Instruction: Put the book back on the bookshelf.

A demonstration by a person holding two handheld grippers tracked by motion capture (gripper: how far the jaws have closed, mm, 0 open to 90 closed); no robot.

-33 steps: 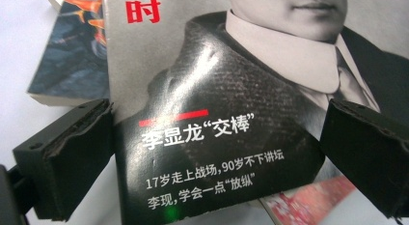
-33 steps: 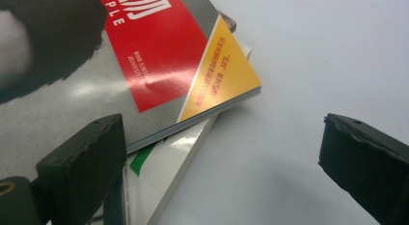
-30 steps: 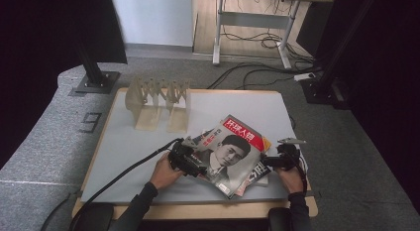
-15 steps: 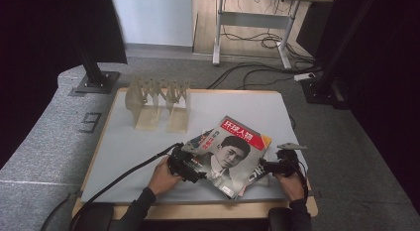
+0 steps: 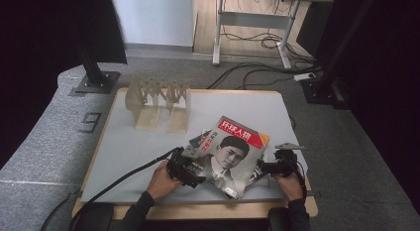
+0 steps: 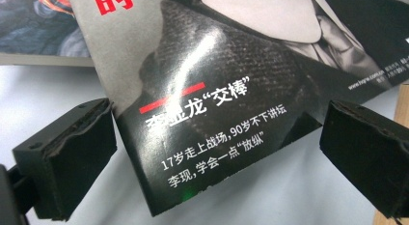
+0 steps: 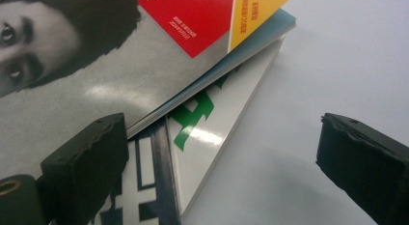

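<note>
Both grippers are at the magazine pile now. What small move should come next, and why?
Probably slide the right gripper forward to the top magazine edge and close. Its jaws stand open beside the splayed pile, and the left gripper is open around the near corner, gripping nothing.

A glossy magazine with a black-and-white portrait cover, red title block and yellow corner [image 5: 232, 154] is lying face up and askew on top of a small stack near the table's front edge. A white-covered book with green lettering [image 7: 212, 123] is sitting directly beneath it, poking out at the right side. Another dark, colourful magazine [image 6: 34, 20] is showing underneath at the left.
</note>
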